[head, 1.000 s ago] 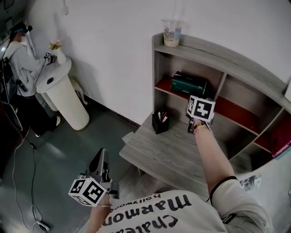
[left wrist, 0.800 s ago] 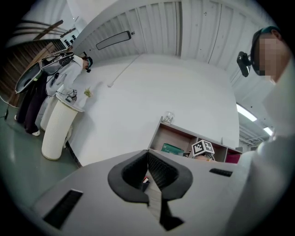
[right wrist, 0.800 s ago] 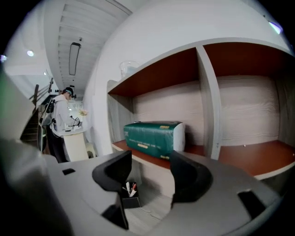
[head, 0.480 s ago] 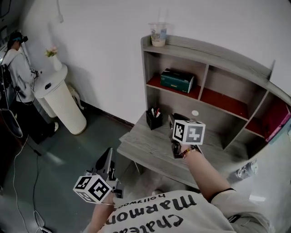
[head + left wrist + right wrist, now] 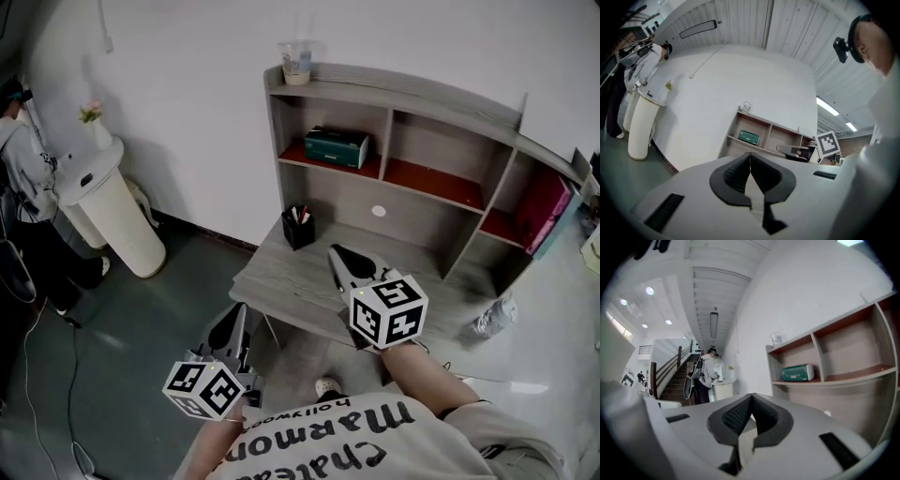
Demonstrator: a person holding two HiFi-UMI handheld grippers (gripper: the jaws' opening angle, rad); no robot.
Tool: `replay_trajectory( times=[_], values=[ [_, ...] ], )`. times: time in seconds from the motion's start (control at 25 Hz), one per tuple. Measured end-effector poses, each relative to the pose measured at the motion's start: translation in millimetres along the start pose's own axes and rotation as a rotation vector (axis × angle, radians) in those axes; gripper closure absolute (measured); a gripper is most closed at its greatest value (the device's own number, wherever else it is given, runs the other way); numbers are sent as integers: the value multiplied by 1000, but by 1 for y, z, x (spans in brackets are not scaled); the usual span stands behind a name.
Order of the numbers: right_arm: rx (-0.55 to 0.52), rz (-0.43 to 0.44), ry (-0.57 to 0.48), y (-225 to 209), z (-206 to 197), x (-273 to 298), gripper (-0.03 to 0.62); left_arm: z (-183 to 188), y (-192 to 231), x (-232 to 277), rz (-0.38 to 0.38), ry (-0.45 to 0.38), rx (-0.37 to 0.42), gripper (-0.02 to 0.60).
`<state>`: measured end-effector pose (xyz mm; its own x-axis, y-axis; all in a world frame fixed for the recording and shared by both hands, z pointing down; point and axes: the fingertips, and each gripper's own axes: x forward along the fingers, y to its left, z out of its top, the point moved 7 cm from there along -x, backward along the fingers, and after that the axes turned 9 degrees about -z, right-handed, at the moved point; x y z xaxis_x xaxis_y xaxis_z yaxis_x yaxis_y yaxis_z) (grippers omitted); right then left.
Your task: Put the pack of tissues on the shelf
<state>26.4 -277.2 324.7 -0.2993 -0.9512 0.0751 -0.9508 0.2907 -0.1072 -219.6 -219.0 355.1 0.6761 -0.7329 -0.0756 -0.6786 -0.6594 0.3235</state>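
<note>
The green pack of tissues (image 5: 337, 147) lies in the upper left compartment of the grey shelf unit (image 5: 394, 103), on its red board. The pack also shows in the left gripper view (image 5: 749, 137) and the right gripper view (image 5: 798, 372). My right gripper (image 5: 342, 258) hovers over the desk top (image 5: 281, 281), well short of the shelf. Its jaws have just been closing with nothing between them and now meet, shut and empty (image 5: 751, 399). My left gripper (image 5: 232, 328) hangs left of the desk's front edge, also shut and empty (image 5: 750, 157).
A black pen holder (image 5: 298, 228) stands on the desk at the back left. On the shelf's top sits a plastic cup (image 5: 296, 62). A pink thing (image 5: 544, 211) fills the right compartment. A white round stand (image 5: 108, 216) and a person (image 5: 19, 141) are at the far left.
My right gripper has drawn back from the shelf across the desk toward me and its jaws have closed. The left gripper has shifted a little. The tissue pack stays on the shelf.
</note>
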Motion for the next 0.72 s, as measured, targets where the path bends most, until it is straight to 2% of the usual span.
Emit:
replay_trajectory(
  times=[0.12, 0.24, 0.4, 0.72],
  values=[
    [16, 37, -128, 4, 24, -26, 589, 1, -12, -3, -3, -4, 36, 563],
    [60, 12, -184, -6, 37, -41, 588, 3, -25, -3, -11, 1, 72, 563],
    [72, -55, -174, -19, 36, -51, 589, 11, -37, -8, 7, -30, 90, 563],
    [53, -41, -161, -38, 43, -83, 589, 9, -78, -15, 46, -69, 92, 563]
  ],
)
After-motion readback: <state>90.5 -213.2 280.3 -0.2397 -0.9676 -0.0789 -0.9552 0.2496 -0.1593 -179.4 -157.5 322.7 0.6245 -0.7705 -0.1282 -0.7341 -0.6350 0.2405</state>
